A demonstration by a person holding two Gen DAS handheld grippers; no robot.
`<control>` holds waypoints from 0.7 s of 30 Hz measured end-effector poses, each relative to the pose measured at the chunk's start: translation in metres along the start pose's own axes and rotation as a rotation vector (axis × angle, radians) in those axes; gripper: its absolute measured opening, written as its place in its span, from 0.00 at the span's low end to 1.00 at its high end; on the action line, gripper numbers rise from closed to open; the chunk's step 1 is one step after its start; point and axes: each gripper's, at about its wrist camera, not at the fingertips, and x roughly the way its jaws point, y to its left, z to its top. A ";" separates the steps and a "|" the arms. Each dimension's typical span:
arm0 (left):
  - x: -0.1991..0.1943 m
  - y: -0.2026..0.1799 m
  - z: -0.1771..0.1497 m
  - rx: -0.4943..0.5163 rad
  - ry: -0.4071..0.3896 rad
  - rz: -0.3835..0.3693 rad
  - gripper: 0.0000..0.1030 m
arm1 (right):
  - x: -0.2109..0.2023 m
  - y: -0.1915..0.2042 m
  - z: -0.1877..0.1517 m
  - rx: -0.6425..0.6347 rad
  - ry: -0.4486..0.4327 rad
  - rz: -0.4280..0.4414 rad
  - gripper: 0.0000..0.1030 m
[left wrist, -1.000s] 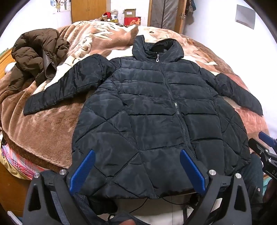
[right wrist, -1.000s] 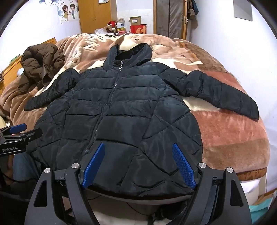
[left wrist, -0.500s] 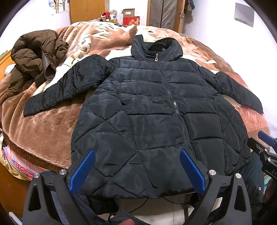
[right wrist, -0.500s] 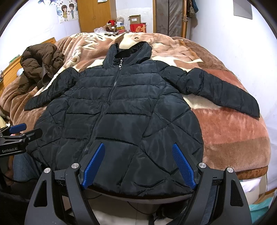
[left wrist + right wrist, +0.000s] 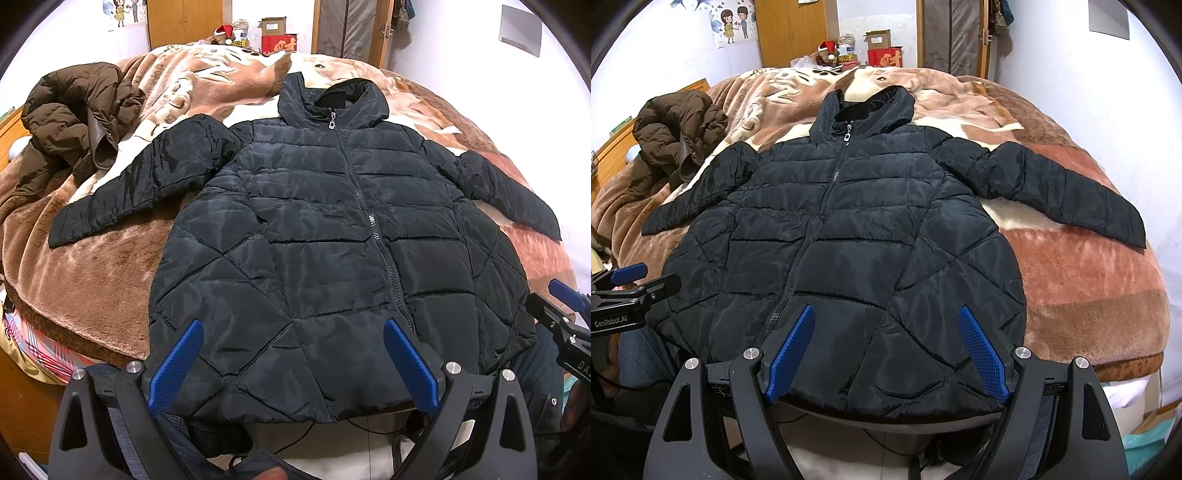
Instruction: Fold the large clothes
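A black quilted hooded jacket (image 5: 325,229) lies flat, front up and zipped, on the bed, sleeves spread to both sides; it also shows in the right wrist view (image 5: 849,236). Its hem hangs at the bed's near edge. My left gripper (image 5: 291,354) is open and empty, held just above the hem's left half. My right gripper (image 5: 886,339) is open and empty above the hem's right half. Each gripper shows at the edge of the other's view: the right one (image 5: 565,317), the left one (image 5: 631,291).
A brown fleece blanket (image 5: 92,273) covers the bed. A crumpled brown jacket (image 5: 74,122) lies at the far left. Boxes and a wardrobe (image 5: 790,33) stand behind the bed. A white wall (image 5: 1126,92) runs along the right. Cables (image 5: 295,439) hang below the hem.
Both views have shifted slightly, the jacket sitting a little lower and larger in the frames. The jacket has not moved and both grippers stay open.
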 end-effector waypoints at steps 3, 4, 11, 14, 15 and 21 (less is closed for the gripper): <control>0.000 0.000 0.000 0.001 0.001 -0.001 0.97 | 0.000 0.000 0.001 -0.001 0.000 0.000 0.78; 0.000 0.000 0.000 0.001 0.000 0.000 0.97 | 0.000 0.000 0.001 -0.001 0.000 0.000 0.78; 0.000 0.000 0.000 0.000 0.001 0.000 0.97 | 0.000 -0.001 0.000 -0.001 0.000 0.001 0.78; 0.000 0.000 0.000 0.000 0.001 0.000 0.97 | 0.000 -0.001 -0.001 -0.001 0.000 0.002 0.78; 0.000 0.000 0.000 0.000 0.001 0.000 0.97 | 0.000 -0.001 0.000 -0.001 0.001 0.002 0.78; 0.000 0.000 0.000 0.000 0.001 0.000 0.97 | 0.000 0.000 0.000 0.000 0.002 0.001 0.78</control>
